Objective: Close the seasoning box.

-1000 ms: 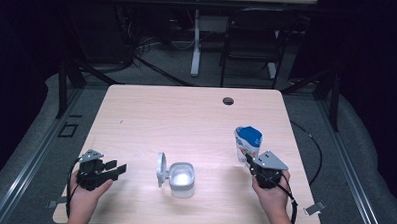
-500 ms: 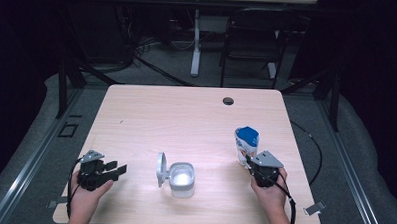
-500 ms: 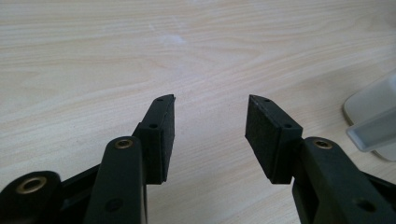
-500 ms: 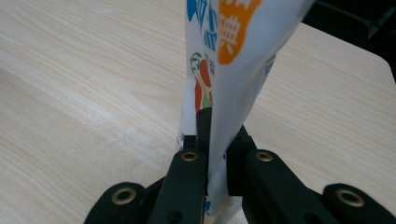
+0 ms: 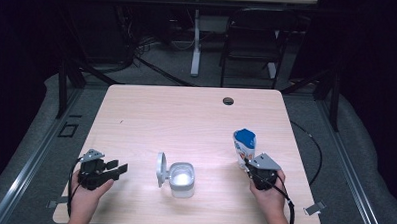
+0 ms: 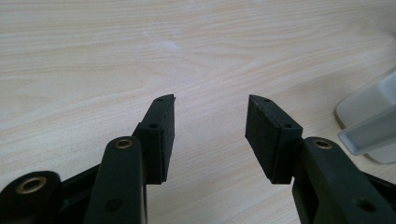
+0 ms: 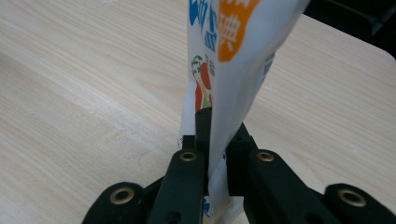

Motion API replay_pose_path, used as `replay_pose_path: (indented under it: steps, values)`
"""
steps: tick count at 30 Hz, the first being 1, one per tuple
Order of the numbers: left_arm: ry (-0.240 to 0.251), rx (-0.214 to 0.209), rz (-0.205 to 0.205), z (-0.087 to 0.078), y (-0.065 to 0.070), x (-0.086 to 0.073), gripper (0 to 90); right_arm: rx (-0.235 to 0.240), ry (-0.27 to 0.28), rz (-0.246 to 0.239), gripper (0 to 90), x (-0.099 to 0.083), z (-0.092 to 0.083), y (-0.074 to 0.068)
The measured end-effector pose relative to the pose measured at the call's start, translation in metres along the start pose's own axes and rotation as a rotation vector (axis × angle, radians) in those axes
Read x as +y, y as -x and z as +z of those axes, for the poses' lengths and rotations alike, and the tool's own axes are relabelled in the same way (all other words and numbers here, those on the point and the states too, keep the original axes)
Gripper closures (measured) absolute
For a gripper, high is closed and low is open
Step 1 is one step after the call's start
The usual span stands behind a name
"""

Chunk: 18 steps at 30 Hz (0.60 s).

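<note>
The right gripper (image 5: 253, 166) has its fingers clamped on the upright pouch (image 5: 244, 142); the left gripper (image 5: 115, 168) waits, fingers apart, beside the open container (image 5: 182, 179) on the desk (image 5: 186, 116); pouring seems left.

Pouch (image 7: 233, 70) top cut off; container (image 6: 373, 126) partly cropped.

The left hand (image 5: 86, 195) rests at seven o'clock on the counter, holding the black two-jaw left tongs (image 5: 118, 168) level, jaws spread wide apart and aimed toward three o'clock. The right hand (image 5: 268, 194), at five o'clock, holds the black right tongs (image 5: 248, 165) pointing toward eleven o'clock, jaws pinched nearly together.
</note>
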<state>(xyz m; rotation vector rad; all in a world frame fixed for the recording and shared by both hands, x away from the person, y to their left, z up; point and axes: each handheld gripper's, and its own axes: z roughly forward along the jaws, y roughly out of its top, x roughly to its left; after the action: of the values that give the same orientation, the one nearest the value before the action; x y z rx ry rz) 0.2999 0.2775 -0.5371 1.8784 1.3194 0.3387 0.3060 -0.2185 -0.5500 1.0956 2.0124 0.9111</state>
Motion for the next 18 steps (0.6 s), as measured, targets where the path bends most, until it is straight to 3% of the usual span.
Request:
replay_pose_path:
  steps: [4,8,12,16,18]
  values:
    - [-0.008,-0.006,0.008,-0.002,0.0,0.002,52.8,-0.003,-0.012,0.004,85.3,-0.002,-0.002,-0.002]
    - [0.015,-0.006,0.0,-0.003,-0.001,0.003,52.8,0.006,-0.03,0.017,82.7,-0.004,-0.005,0.001]
    - [0.005,-0.012,0.005,-0.002,0.0,0.004,52.8,0.014,-0.057,0.046,76.6,-0.007,-0.006,0.005]
    - [0.014,-0.01,0.003,0.0,0.001,0.003,53.0,0.046,-0.033,0.125,69.4,-0.01,-0.005,0.01]
    - [0.011,-0.008,0.006,0.0,0.002,0.003,53.0,0.052,-0.034,0.119,67.3,-0.011,-0.006,0.011]
